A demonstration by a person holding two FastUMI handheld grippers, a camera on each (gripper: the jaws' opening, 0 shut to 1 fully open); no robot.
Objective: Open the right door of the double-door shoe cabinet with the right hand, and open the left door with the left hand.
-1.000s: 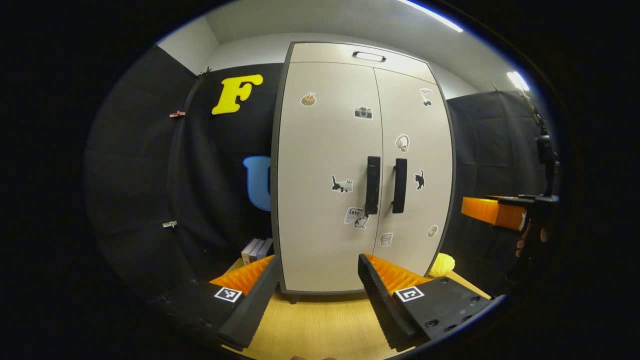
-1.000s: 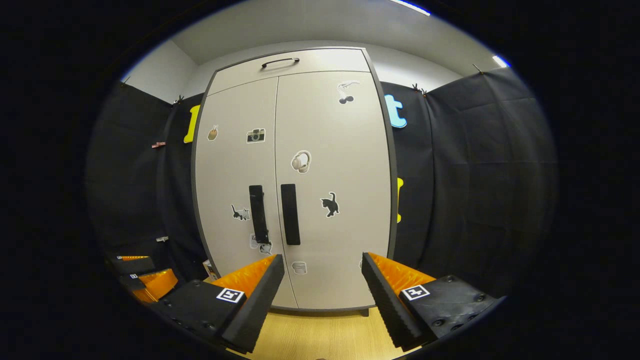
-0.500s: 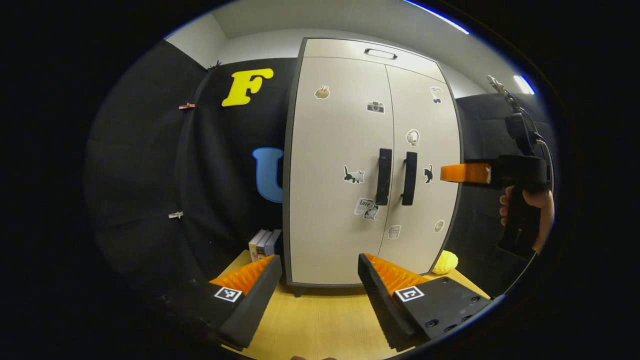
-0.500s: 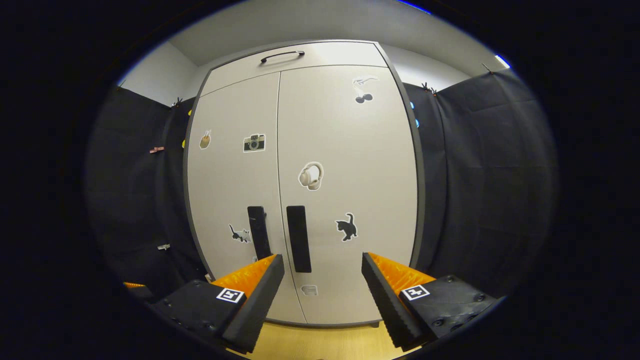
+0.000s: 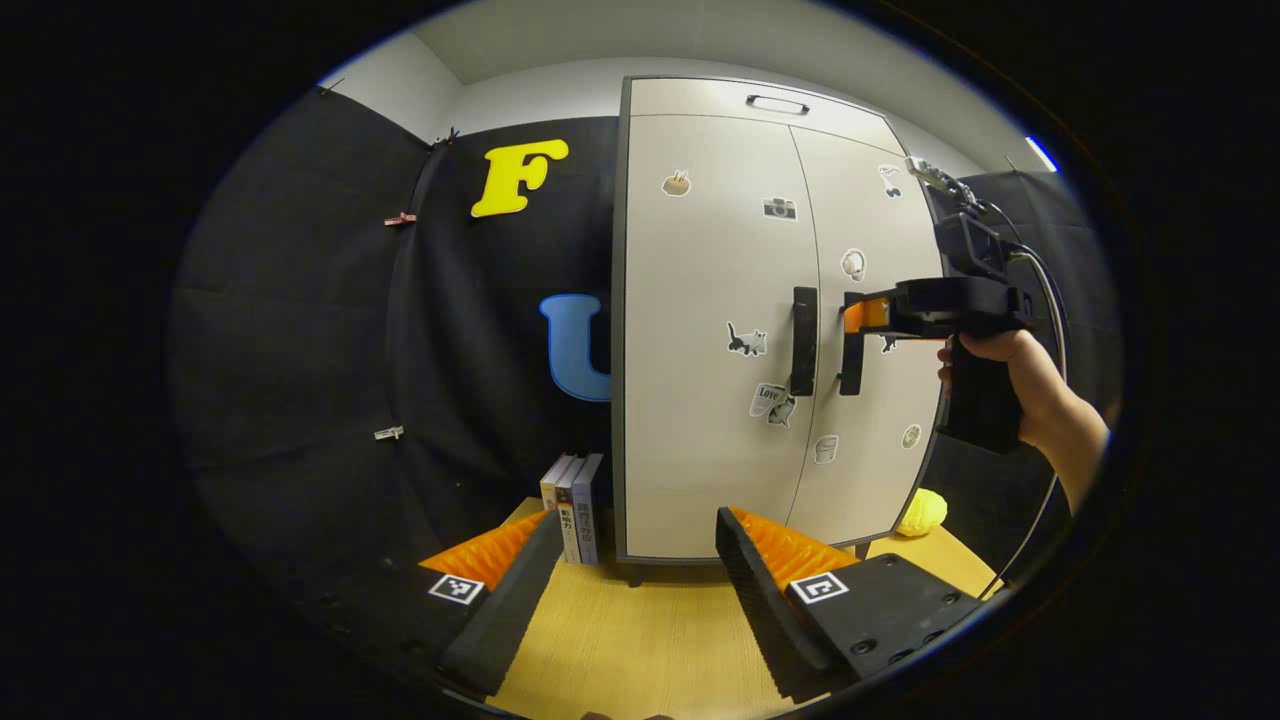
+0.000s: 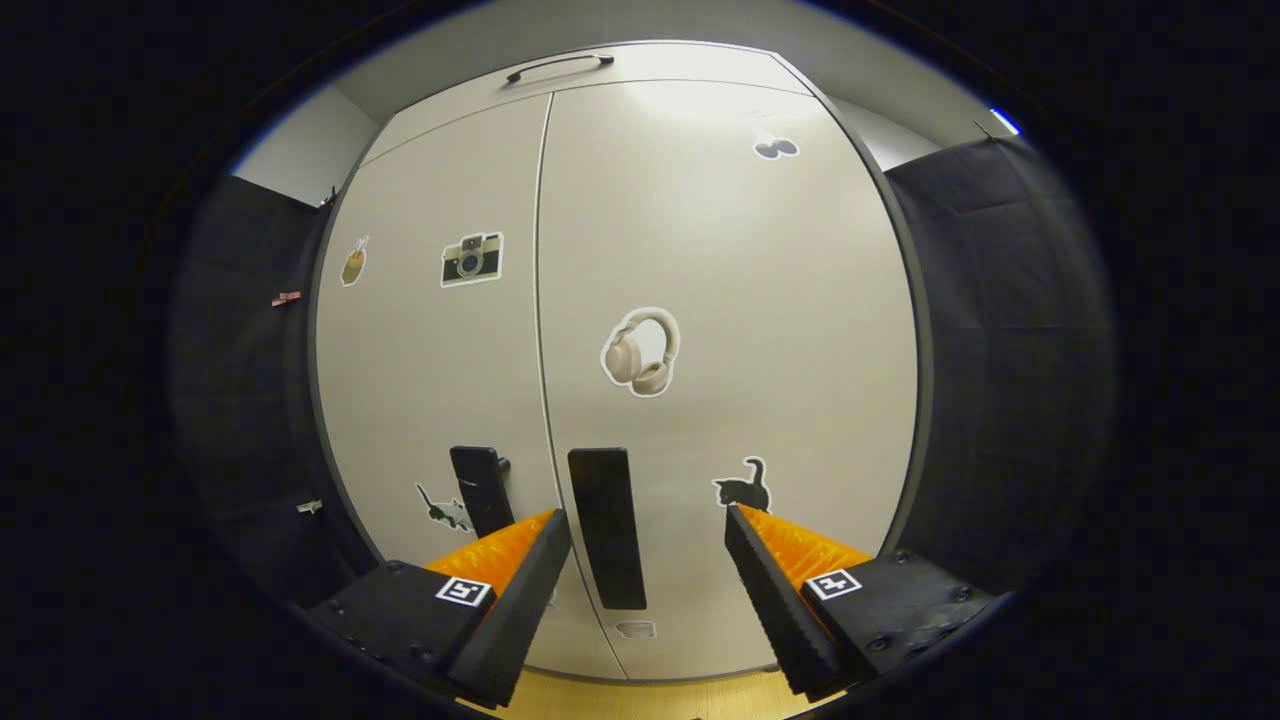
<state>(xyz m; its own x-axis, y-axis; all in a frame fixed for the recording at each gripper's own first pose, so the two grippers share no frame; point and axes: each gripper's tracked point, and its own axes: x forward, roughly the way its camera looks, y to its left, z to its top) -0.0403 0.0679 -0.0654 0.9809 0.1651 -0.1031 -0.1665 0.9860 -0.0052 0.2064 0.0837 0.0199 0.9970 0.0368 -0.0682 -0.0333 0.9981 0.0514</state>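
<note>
In the left gripper view, the left gripper (image 5: 635, 590) is holding level with its jaws standing wide apart, gripping nothing. Farther off at the right of that view, a hand (image 5: 1010, 375) is gripping the right gripper (image 5: 862, 315) by its stem, pointing it forward. In the right gripper view, that gripper's fingers (image 6: 520, 595) are likewise standing wide apart, with nothing pressed between them.

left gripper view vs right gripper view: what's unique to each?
Left gripper view adds the upright books beside the pale double-door shoe cabinet, a yellow lump, the wooden tabletop, and the hand holding the right tongs at the black right door handle. Right gripper view adds a close-up of that handle between its open tongs. Both: closed doors, stickers.
</note>
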